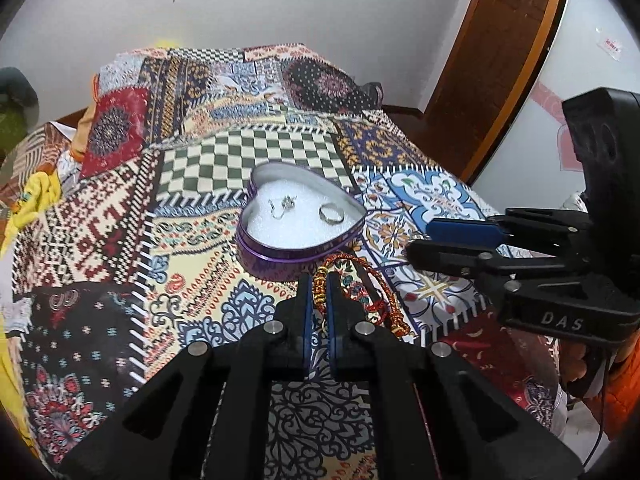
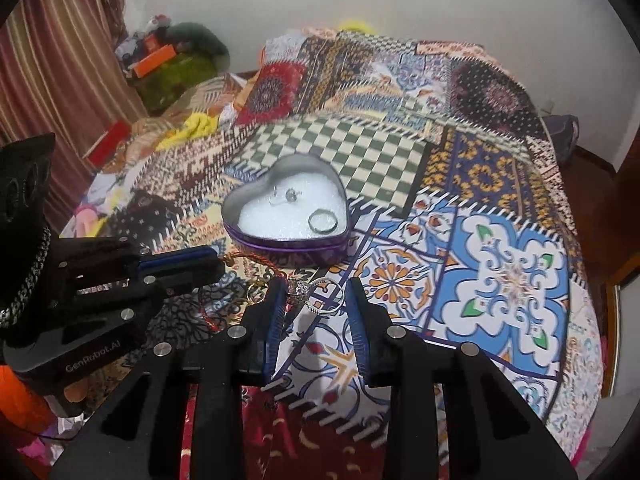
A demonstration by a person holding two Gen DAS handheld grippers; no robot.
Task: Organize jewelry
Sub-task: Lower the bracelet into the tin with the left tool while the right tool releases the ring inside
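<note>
Left gripper [image 1: 318, 280]: your two fingers are pinched together on the red and gold bracelet [image 1: 360, 296]. Part of it sits between the pads and the rest lies on the bedspread [image 1: 100, 240], trailing toward 4 o'clock in the left view.
Right gripper [image 2: 314, 292]: your fingers are wide apart. The sparkly ring set [image 2: 316, 292] lies on the cloth between the tips, closer to the left finger. It is not held yet.
Heart tin [image 2: 280, 246]: it sits just past both grippers, at 12 o'clock in the left view and 11 o'clock in the right view. It is open, with white foam inside.
Already in the tin: a plain ring [image 2: 322, 222] near the front, and a small silver piece [image 2: 286, 196] behind it.
Step in hand: I think you are moving the bracelet into the tin.
Next move: lift it gently, carry it over the rim, then let go. After that, squeeze your right fingers on the ring set.
</note>
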